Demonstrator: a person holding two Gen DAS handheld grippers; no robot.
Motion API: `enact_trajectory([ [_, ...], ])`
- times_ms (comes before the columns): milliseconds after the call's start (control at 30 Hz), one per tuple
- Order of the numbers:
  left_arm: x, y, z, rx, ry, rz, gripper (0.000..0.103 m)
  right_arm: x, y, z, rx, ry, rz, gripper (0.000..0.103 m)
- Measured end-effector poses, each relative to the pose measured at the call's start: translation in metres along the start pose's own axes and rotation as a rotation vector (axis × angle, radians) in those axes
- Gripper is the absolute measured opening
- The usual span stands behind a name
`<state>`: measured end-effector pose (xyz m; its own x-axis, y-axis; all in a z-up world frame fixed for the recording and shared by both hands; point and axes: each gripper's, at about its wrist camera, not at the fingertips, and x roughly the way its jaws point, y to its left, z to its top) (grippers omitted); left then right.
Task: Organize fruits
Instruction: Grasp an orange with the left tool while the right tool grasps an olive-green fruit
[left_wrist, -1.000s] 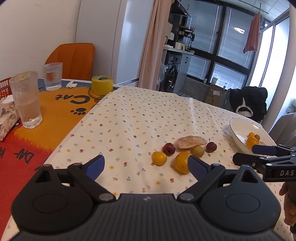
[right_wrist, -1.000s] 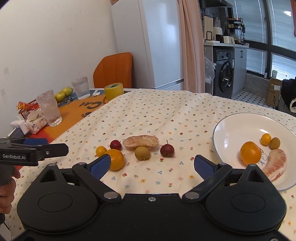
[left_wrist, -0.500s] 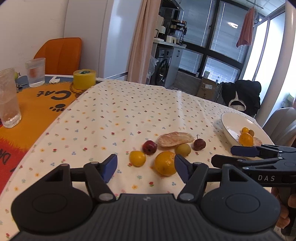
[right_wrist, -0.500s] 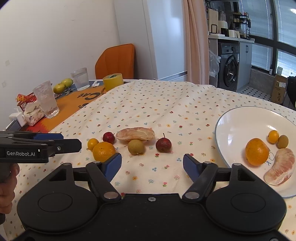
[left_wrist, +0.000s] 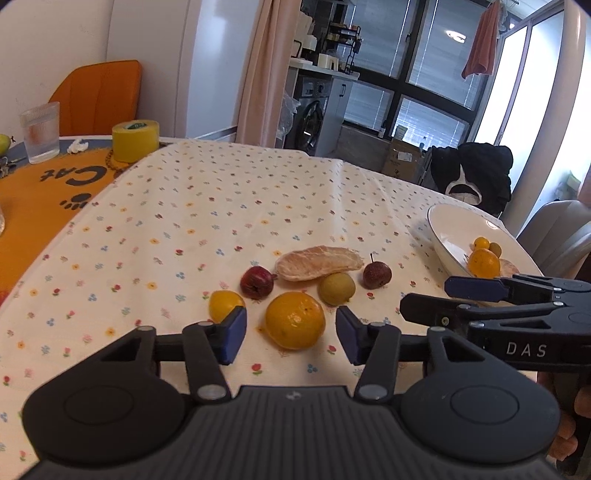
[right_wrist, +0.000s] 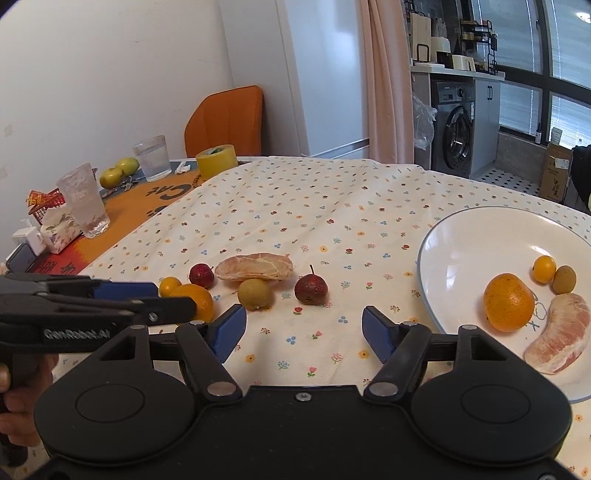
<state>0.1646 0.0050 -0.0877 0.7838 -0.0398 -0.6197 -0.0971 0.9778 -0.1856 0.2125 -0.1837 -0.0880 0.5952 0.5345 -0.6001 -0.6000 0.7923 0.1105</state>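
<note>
Left wrist view: the left gripper (left_wrist: 290, 334) is open, its blue pads either side of a loose orange (left_wrist: 295, 319) but not touching it. Just beyond lie a small yellow fruit (left_wrist: 225, 304), two dark red fruits (left_wrist: 256, 282) (left_wrist: 376, 275), a green-brown fruit (left_wrist: 336, 288) and a peeled citrus segment (left_wrist: 318, 263), all on the flowered cloth of the bench (left_wrist: 229, 206). In the right wrist view, the right gripper (right_wrist: 302, 330) is also open and empty, hovering over bare cloth between that cluster and the white plate (right_wrist: 461, 240). The plate already holds four fruits, including an orange (right_wrist: 509, 302) and a segment (right_wrist: 561, 332); six remain outside it, so roughly half looks left. The plate's right edge is cut off, and the left gripper partly hides the loose orange from the right.
</note>
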Motion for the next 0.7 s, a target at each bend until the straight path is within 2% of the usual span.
enact_trajectory([
  [67, 0.005, 0.000, -0.001, -0.002, 0.017, -0.006, 0.036, 0.001, 0.000, 0.001, 0.000, 0.001, 0.003, 0.069],
  [700, -0.010, 0.026, 0.003, -0.068, -0.014, -0.014, 0.031, 0.032, 0.022, 0.010, -0.020, 0.041, 0.073, 0.058],
])
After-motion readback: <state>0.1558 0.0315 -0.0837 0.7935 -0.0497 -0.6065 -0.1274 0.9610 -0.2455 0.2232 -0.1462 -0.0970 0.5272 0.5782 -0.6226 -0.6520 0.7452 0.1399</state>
